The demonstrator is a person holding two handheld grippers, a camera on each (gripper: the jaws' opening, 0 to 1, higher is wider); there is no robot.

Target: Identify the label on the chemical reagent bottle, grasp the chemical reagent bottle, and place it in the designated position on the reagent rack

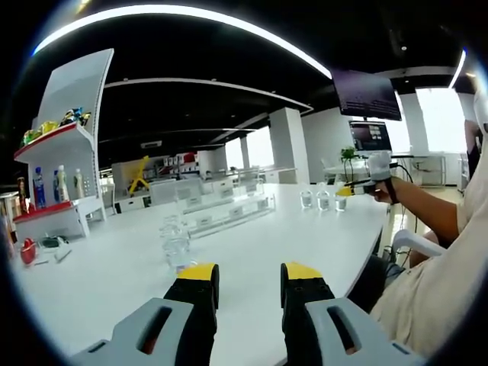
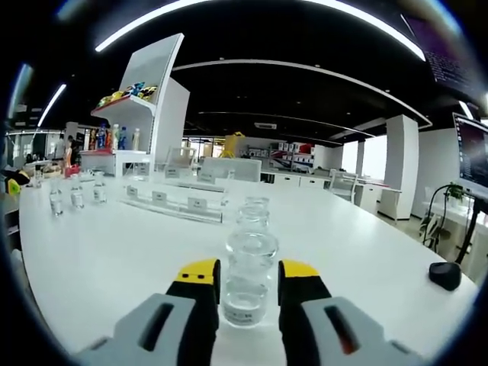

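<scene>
Several clear glass reagent bottles stand on the white table (image 1: 114,290). In the right gripper view the nearest bottle (image 2: 248,286) stands between the yellow-tipped jaws of my right gripper (image 2: 249,271), which is open around it, with two more bottles (image 2: 254,216) lined up behind. The clear reagent rack (image 2: 177,204) with white labels lies further back on the left. In the left gripper view my left gripper (image 1: 249,273) is open and holds nothing. A cluster of bottles (image 1: 175,242) stands just ahead of it, before the rack (image 1: 229,211). Far right, the right gripper (image 1: 364,183) is beside three bottles (image 1: 323,200).
A white display shelf (image 1: 65,145) with drinks stands at the table's far left, also visible as a shelf (image 2: 141,107). Three bottles (image 2: 77,197) stand at the left table edge. A black object (image 2: 444,274) lies at the right. A person's arm and torso (image 1: 438,282) sit at the right.
</scene>
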